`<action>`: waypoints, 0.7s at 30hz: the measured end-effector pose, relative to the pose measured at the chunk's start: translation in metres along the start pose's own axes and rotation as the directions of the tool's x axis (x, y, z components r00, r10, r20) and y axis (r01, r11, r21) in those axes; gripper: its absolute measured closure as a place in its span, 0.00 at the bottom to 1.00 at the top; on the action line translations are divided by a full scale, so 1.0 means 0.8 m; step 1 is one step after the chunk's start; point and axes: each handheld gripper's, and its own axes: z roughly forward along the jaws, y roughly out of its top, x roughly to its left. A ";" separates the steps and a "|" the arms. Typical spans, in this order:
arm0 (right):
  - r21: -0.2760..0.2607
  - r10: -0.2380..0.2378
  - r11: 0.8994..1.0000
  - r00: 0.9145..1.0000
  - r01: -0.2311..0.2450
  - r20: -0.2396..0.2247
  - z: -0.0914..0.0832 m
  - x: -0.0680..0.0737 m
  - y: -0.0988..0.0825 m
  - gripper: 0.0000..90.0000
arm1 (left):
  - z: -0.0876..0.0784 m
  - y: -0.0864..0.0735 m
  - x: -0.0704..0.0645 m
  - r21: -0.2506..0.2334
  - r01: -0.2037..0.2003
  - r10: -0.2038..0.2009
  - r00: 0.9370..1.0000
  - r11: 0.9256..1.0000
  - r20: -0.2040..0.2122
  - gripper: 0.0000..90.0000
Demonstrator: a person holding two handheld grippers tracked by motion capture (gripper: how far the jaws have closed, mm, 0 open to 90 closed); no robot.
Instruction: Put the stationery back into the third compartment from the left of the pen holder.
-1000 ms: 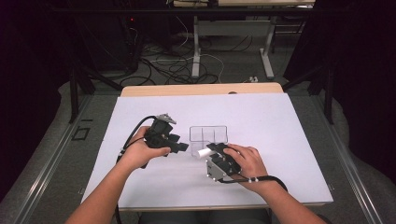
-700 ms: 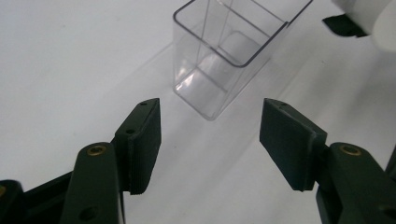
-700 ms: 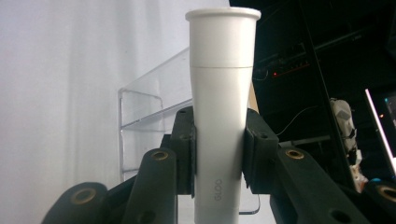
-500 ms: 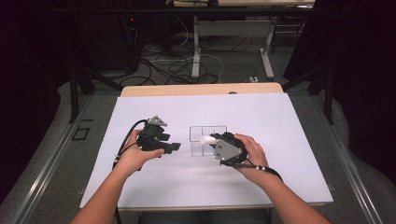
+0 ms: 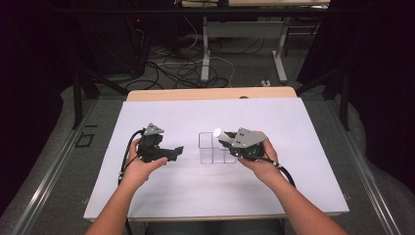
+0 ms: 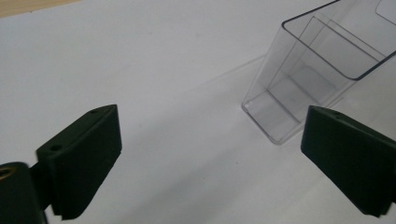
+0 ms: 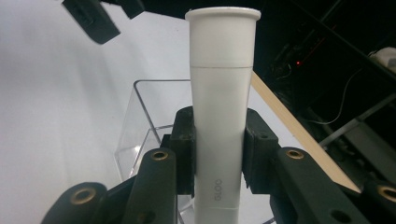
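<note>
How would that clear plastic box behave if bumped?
The clear plastic box looks thin-walled and empty, so probably light and apt to slide on the smooth white table. Its upright walls look stiff, though perhaps brittle.

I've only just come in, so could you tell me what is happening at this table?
A person holds a gripper in each hand over a white-covered table. The right gripper is shut on a white plastic tube, holding it above a clear plastic compartment box. The left gripper, jaws wide apart, points at the box from beside it.
</note>
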 end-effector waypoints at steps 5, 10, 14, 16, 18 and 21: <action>-0.039 0.124 0.991 0.992 -0.124 -0.021 0.006 -0.010 -0.008 0.77 | 0.001 -0.008 0.004 -0.030 0.040 -0.040 0.999 0.999 -0.024 0.01; -0.080 0.233 0.969 0.972 -0.236 -0.042 0.013 -0.016 -0.019 0.78 | -0.001 -0.014 0.008 -0.058 0.077 -0.080 0.996 0.995 -0.051 0.01; -0.089 0.278 0.955 0.959 -0.282 -0.055 0.017 -0.018 -0.028 0.77 | -0.001 -0.021 0.010 -0.077 0.084 -0.088 0.995 0.994 -0.057 0.01; -0.091 0.302 0.948 0.952 -0.306 -0.058 0.018 -0.019 -0.031 0.77 | -0.001 -0.024 0.010 -0.088 0.086 -0.091 0.994 0.992 -0.060 0.01; -0.099 0.312 0.943 0.948 -0.317 -0.059 0.020 -0.020 -0.032 0.77 | 0.000 -0.026 0.010 -0.091 0.087 -0.093 0.994 0.992 -0.063 0.01; -0.091 0.325 0.940 0.944 -0.329 -0.056 0.022 -0.020 -0.034 0.77 | 0.002 -0.028 0.010 -0.091 0.085 -0.090 0.994 0.992 -0.059 0.01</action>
